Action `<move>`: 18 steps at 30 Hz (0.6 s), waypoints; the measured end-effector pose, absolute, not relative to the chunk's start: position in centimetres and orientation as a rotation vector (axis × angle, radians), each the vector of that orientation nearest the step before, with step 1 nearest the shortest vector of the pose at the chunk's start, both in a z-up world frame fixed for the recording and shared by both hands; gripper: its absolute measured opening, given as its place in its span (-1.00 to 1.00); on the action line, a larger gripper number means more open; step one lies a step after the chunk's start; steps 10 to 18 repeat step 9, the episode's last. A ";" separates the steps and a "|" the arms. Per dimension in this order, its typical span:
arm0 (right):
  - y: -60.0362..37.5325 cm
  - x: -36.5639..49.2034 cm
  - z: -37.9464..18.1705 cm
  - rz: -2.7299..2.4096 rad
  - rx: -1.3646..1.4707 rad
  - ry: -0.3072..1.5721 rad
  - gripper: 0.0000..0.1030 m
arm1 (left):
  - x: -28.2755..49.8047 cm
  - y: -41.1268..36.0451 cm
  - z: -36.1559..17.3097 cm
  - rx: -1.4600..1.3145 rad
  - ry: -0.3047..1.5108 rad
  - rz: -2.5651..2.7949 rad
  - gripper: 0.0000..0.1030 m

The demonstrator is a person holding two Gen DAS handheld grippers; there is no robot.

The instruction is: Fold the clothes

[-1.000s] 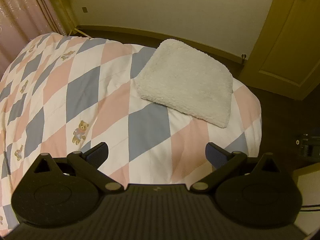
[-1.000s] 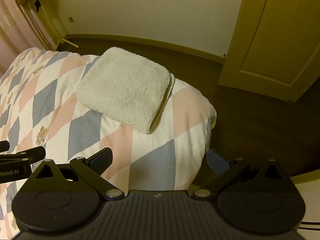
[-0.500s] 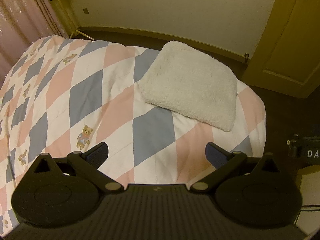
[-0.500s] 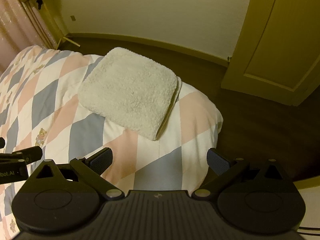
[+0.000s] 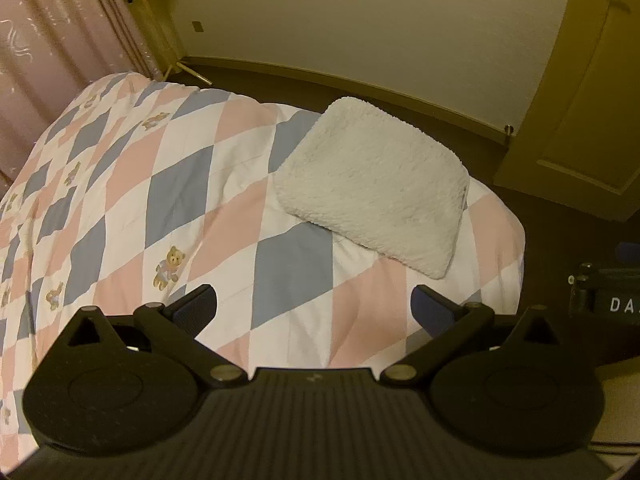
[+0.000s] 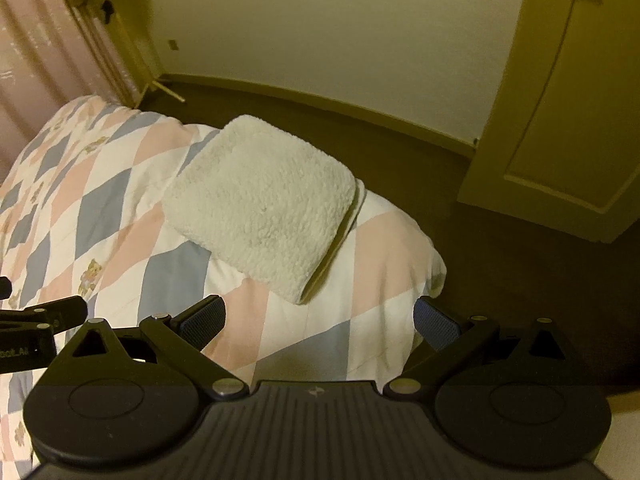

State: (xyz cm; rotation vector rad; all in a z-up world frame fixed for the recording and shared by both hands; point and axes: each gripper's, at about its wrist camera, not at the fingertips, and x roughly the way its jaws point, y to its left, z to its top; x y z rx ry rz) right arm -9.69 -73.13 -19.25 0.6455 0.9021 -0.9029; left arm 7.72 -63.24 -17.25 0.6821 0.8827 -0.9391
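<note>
A white fleecy garment (image 5: pixel 372 188) (image 6: pixel 260 208) lies folded into a thick square near the far corner of the bed. Its stacked layers show along the right edge in the right wrist view. My left gripper (image 5: pixel 314 308) hovers open over the quilt, well short of the garment, with nothing between its fingers. My right gripper (image 6: pixel 318 320) is open too, held above the bed's near corner, just in front of the garment's nearest corner. Neither gripper touches the cloth.
The bed carries a quilt (image 5: pixel 160 200) of pink, grey-blue and white diamonds with small teddy bears. Dark floor (image 6: pixel 480 260) lies beyond the bed's right edge. A closed door (image 6: pixel 568 100) stands at right, a pink curtain (image 5: pixel 48 48) at left.
Both grippers have drawn back and risen a little from the garment. More of the floor, wall and door shows now. The folded garment has not moved.
</note>
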 end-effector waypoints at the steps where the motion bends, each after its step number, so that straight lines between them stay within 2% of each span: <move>1: -73.3 -10.0 -19.1 -0.895 0.639 0.900 1.00 | 7.2 -63.3 -17.2 0.678 0.882 -0.932 0.99; 9: -75.4 -13.4 -18.4 -0.851 0.607 0.895 1.00 | 3.5 -64.2 -16.3 0.637 0.868 -0.895 0.99; 18: -75.4 -13.4 -18.4 -0.851 0.607 0.895 1.00 | 3.5 -64.2 -16.3 0.637 0.868 -0.895 0.99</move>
